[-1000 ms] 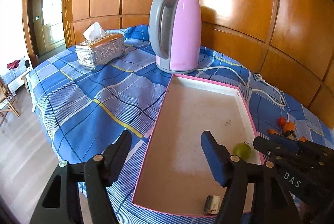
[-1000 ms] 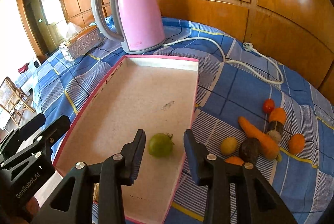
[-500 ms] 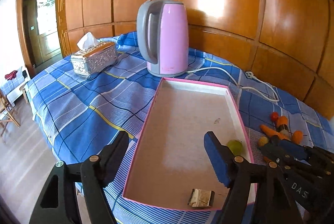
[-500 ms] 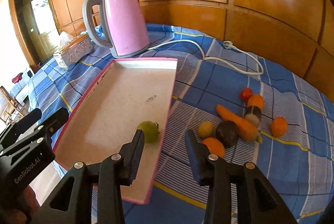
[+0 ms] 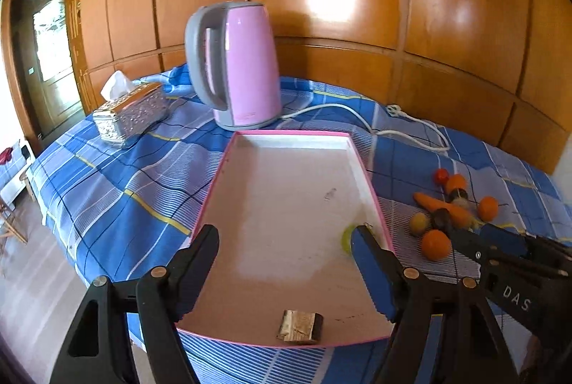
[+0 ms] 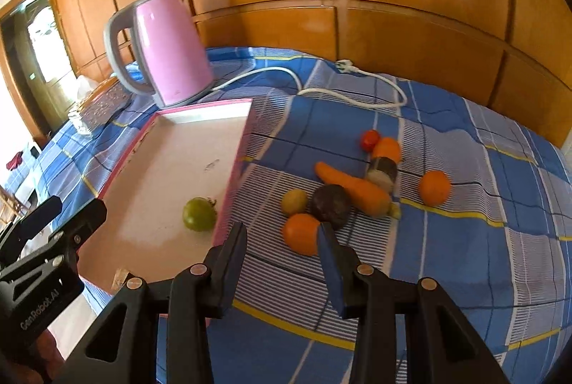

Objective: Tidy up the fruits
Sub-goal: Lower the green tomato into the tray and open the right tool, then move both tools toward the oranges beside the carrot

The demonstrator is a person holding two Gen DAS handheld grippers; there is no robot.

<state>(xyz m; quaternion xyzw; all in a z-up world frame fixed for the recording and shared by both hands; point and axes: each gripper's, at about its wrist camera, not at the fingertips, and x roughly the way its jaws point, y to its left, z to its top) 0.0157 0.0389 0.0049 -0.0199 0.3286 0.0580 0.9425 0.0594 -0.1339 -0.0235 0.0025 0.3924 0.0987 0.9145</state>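
A green fruit [image 6: 199, 214] lies in the pink-rimmed tray [image 6: 232, 169], close to its right rim. In the left wrist view the green fruit [image 5: 346, 237] is half hidden behind a finger. My left gripper [image 5: 284, 241] hangs open over the near part of the tray [image 5: 218, 183], with nothing between its fingers. My right gripper [image 6: 281, 232] is open and empty above the cloth, right of the tray. Just beyond its tips lie an orange [image 6: 300, 234], a dark purple fruit [image 6: 330, 205], a small yellow fruit [image 6: 294, 201] and a carrot [image 6: 352, 185].
A tangerine [image 6: 434, 187] and a red tomato [image 6: 370, 139] lie farther right. A brown block [image 5: 300, 326] sits at the tray's near edge. A pink kettle [image 5: 239, 62], its white cord [image 5: 393, 126] and a silver tissue box [image 5: 130, 112] stand before the wooden wall.
Both grippers drew back and shifted right. The right one left the green fruit in the tray and now faces the fruit pile on the cloth. The left jaws widened slightly.
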